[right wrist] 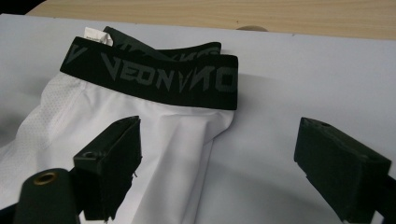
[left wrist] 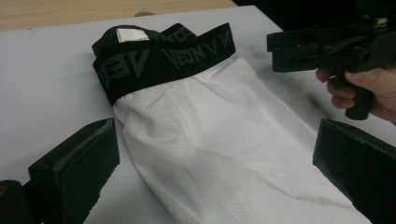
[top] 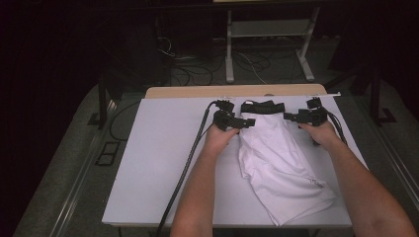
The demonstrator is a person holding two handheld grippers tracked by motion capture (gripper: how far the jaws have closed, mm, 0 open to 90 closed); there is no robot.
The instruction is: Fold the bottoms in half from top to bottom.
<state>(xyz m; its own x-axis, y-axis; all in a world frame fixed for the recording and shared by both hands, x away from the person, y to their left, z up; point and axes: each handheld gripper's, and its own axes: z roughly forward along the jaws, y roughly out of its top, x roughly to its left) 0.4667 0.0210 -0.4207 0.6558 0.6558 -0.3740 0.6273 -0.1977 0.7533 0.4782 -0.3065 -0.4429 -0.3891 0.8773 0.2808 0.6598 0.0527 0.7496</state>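
Covering most of the worktop (top: 158, 163) is a white sheet, with a strip of bare wood showing along the far edge and a dark room beyond, where cables trail over a grey floor (top: 64, 163) and a white stand (top: 269, 29) rises at the far side. Left of the garment the sheet lies wide and bare out to the left edge, crossed by one black cable (top: 190, 163) that runs back to the near edge. The left gripper (top: 247, 122) sits just beside the left end of the waistband, its fingers (left wrist: 74, 172) spread wide, with white fabric lying between them in the left gripper view. A pair of white shorts (top: 281, 168) with a black lettered waistband (top: 262, 107) lies flat right of centre, waistband at the far side, legs reaching almost to the near edge. The right gripper (top: 290, 116) hovers at the waistband's right end, fingers (right wrist: 109, 163) also spread, one over the white cloth and one over bare sheet. Little free sheet remains on the right.
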